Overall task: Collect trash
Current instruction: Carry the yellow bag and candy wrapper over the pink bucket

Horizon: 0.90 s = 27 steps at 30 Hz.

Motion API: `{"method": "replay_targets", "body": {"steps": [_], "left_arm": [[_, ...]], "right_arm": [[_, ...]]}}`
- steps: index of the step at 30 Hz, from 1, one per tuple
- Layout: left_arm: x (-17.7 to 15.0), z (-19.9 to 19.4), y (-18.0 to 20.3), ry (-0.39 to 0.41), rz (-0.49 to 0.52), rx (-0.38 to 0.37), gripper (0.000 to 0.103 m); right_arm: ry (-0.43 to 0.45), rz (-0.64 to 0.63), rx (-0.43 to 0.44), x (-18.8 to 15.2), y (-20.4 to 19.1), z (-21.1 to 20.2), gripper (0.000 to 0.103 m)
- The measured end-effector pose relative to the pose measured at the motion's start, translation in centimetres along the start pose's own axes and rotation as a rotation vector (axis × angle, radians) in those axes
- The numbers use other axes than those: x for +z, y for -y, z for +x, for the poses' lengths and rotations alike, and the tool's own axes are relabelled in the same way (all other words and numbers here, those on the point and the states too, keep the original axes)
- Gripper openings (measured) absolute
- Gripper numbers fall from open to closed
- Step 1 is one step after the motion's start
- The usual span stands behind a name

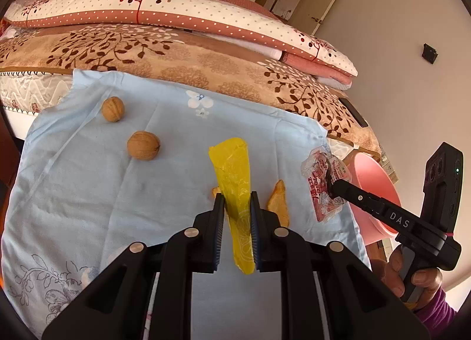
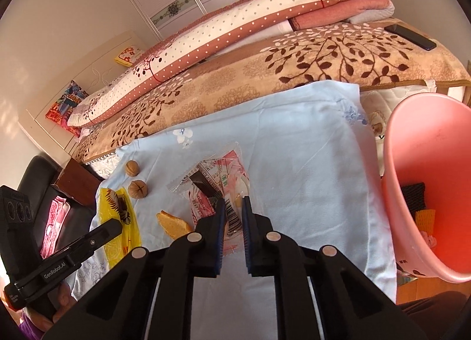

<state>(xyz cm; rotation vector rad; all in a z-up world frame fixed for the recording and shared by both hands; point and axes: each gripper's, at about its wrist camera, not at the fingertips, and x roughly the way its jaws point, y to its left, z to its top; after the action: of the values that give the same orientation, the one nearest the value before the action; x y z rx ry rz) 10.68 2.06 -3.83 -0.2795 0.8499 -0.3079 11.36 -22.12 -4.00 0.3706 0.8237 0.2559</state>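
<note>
My left fingers (image 1: pixel 237 201) pinch the yellow wrapper (image 1: pixel 234 175), long axis pointing away; right fingers (image 2: pixel 234 204) pinch the clear red wrapper (image 2: pixel 217 181).

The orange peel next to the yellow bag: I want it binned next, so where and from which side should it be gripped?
Grip the orange peel across its narrow middle, coming from above. It lies flat and elongated on the blue cloth, between the yellow bag and the wrapper.
</note>
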Motion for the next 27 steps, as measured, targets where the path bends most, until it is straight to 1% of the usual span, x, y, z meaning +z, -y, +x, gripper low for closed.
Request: {"method": "replay_targets", "body": {"steps": [5, 13, 24, 27], "left_arm": [[0.4, -0.4, 2.6, 0.030, 0.047, -0.036, 0.016], [1.0, 0.1, 7.6, 0.053, 0.136, -0.103, 0.016], [1.0, 1.8, 15.4, 0.061, 0.257, -0.217, 0.016], [0.9, 2.6, 17.1, 0.060, 0.274, -0.249, 0.016]], "right_arm": [[0.073, 0.004, -0.040, -0.3, 1.1, -3.3, 0.010], [0.166, 0.030, -0.131, -0.5, 3.8, -7.0, 0.010], [0.246, 0.124, -0.247, -1.2, 9.4, -10.5, 0.010], [0.259, 0.160, -0.269, -1.4, 11.0, -11.3, 0.010]]}}
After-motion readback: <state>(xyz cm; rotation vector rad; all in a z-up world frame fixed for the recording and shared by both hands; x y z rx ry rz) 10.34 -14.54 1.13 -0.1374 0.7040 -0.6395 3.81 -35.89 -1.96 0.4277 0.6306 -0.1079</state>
